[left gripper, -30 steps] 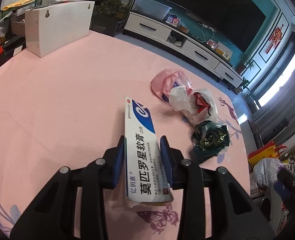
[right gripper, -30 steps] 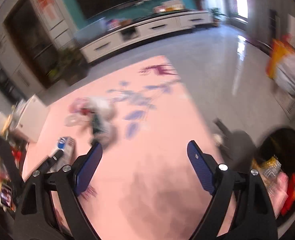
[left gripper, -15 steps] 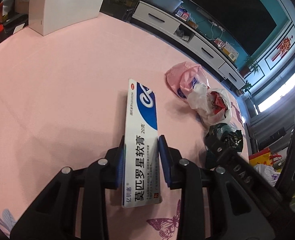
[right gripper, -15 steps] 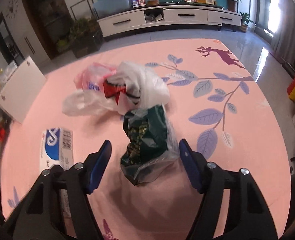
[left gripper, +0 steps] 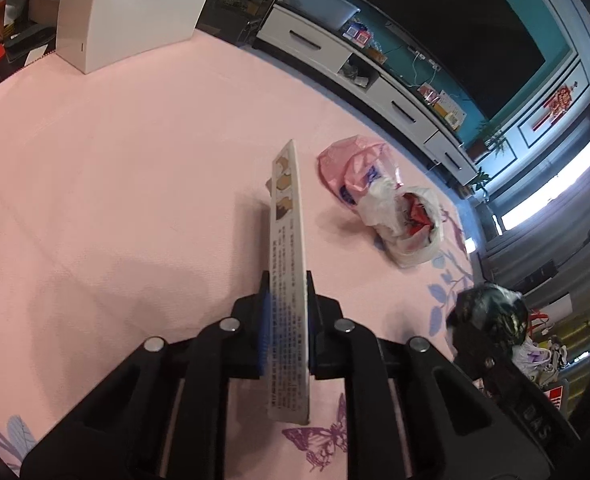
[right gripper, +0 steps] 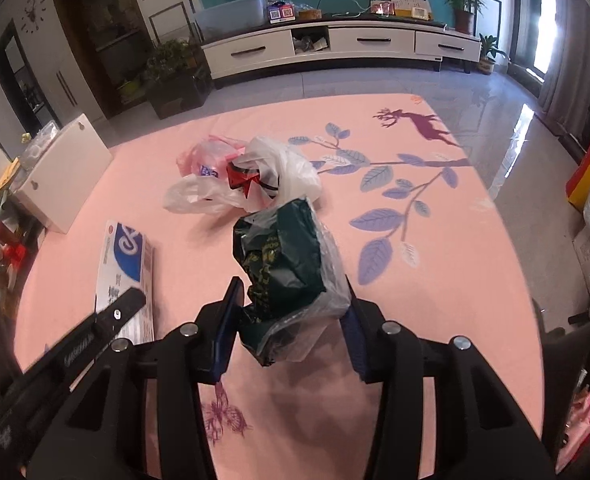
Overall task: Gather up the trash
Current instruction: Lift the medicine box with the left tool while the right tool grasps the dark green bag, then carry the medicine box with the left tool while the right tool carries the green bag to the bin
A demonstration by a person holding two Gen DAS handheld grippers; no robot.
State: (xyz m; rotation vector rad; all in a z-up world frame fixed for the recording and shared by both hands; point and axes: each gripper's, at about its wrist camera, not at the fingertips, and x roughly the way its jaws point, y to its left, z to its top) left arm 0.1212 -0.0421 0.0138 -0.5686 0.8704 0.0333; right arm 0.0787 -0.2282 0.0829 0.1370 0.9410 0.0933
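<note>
Trash is in both grippers above the pink mat (left gripper: 95,184). The left gripper (left gripper: 288,312) is clamped on a flat box (left gripper: 287,264), which stands on its edge between the pads. The right gripper (right gripper: 291,312) has just been closing, and its pads now press a dark green bag (right gripper: 283,264). A white bag (right gripper: 283,168) and a pink bag (right gripper: 203,152) lie together on the mat, near the green bag.

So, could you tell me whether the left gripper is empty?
No, the left gripper is clamped on the long white ointment box, holding it edge-up.
</note>
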